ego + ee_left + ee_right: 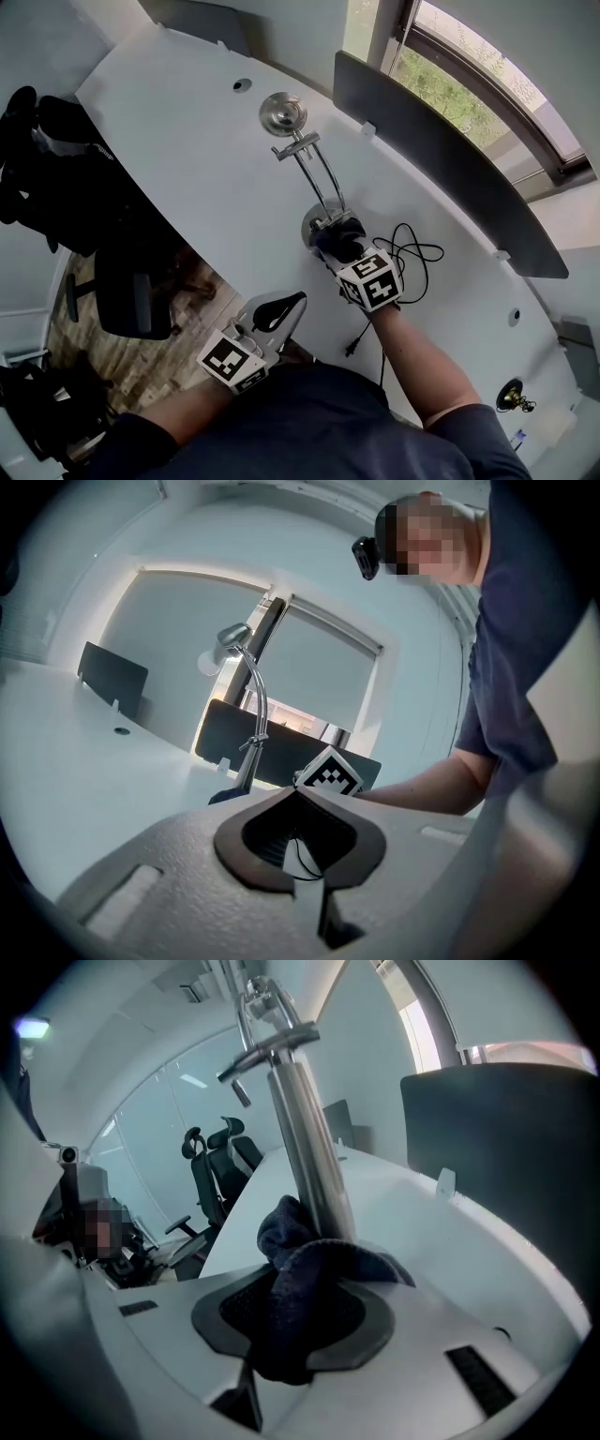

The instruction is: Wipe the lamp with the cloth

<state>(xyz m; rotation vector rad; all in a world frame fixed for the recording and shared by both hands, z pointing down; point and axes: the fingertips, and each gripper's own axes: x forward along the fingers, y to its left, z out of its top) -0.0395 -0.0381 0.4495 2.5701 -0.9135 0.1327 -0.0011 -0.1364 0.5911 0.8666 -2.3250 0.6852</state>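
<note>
At the left edge of the head view, dark office chairs (66, 178) stand beside the white desk (178, 141). Low and left of centre, the left gripper (289, 304) hangs off the desk edge, its jaws closed together on nothing. At the frame's centre stands the lamp (314, 173), chrome head toward the top. Just below it, the right gripper (339, 242) is clenched on the dark cloth (291, 1307), which presses against the lamp's stem near the base. A black cable (412, 258) loops to the right.
</note>
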